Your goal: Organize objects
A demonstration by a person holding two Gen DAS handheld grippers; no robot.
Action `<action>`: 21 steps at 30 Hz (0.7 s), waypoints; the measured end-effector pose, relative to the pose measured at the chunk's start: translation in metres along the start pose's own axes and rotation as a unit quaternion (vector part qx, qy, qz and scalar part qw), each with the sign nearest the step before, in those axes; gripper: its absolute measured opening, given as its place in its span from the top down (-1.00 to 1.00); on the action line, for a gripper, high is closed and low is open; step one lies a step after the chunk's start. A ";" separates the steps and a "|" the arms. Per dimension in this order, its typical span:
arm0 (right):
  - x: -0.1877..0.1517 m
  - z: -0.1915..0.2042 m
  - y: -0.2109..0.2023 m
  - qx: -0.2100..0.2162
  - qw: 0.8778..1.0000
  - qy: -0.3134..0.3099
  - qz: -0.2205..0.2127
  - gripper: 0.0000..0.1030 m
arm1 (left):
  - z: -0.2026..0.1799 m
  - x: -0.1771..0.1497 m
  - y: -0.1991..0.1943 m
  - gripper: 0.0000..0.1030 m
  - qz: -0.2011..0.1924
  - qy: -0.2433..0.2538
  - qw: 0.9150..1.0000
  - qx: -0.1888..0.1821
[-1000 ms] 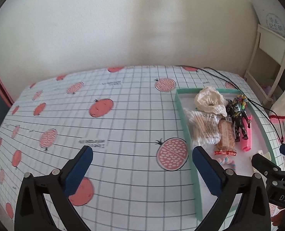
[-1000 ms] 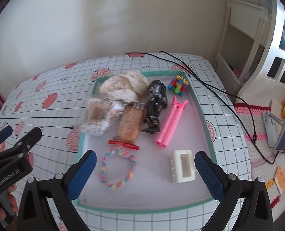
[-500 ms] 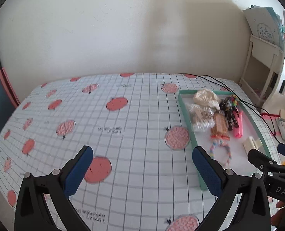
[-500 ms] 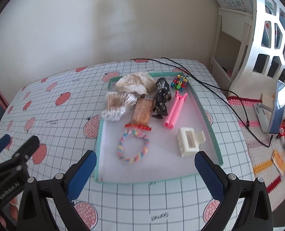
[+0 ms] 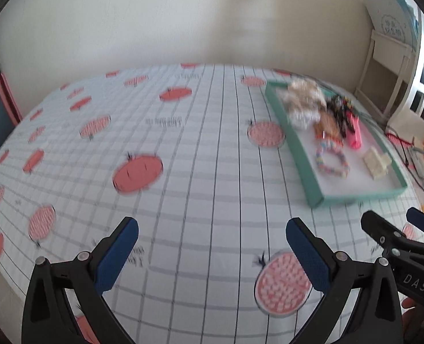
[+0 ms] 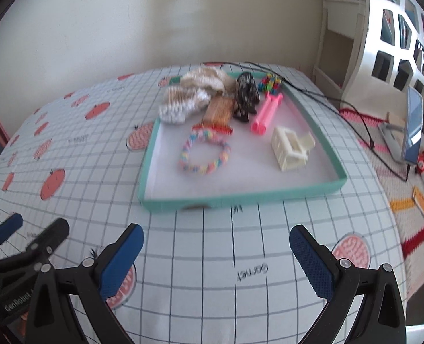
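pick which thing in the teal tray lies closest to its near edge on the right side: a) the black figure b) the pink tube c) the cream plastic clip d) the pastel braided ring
c: in the right wrist view the cream plastic clip sits nearest the near right corner of the teal tray, while the pastel braided ring lies toward the left and the pink tube and black figure lie farther back.

A home, likely a bedroom. Fruit-print sheet (image 6: 212, 258) over a bed, white cubby shelf (image 6: 395, 43), crocheted rug (image 6: 384, 132) alongside.
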State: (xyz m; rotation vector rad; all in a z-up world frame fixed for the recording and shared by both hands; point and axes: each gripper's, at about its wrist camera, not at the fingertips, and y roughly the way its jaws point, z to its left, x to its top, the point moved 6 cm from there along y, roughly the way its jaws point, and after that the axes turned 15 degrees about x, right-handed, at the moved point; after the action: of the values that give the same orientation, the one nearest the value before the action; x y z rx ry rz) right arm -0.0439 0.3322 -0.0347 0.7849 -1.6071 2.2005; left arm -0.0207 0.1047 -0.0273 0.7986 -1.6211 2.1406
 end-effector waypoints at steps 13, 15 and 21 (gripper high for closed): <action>-0.041 -0.016 0.021 -0.032 0.999 0.006 0.032 -1.00 | 0.008 -0.039 0.028 -0.99 0.042 0.003 0.999 0.027; -0.043 -0.017 0.024 -0.037 0.999 0.005 0.037 -1.00 | 0.010 -0.040 0.031 -0.99 0.046 -0.002 0.999 0.027; -0.040 -0.026 0.026 -0.029 0.999 0.019 0.030 -1.00 | 0.015 -0.039 0.038 -0.99 0.049 -0.009 0.998 0.024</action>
State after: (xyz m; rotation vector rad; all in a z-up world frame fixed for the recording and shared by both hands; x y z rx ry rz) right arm -0.0328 0.3513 -0.0845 0.6835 -1.6878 2.1860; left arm -0.0086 0.0819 -0.0774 0.7699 -1.6548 2.2539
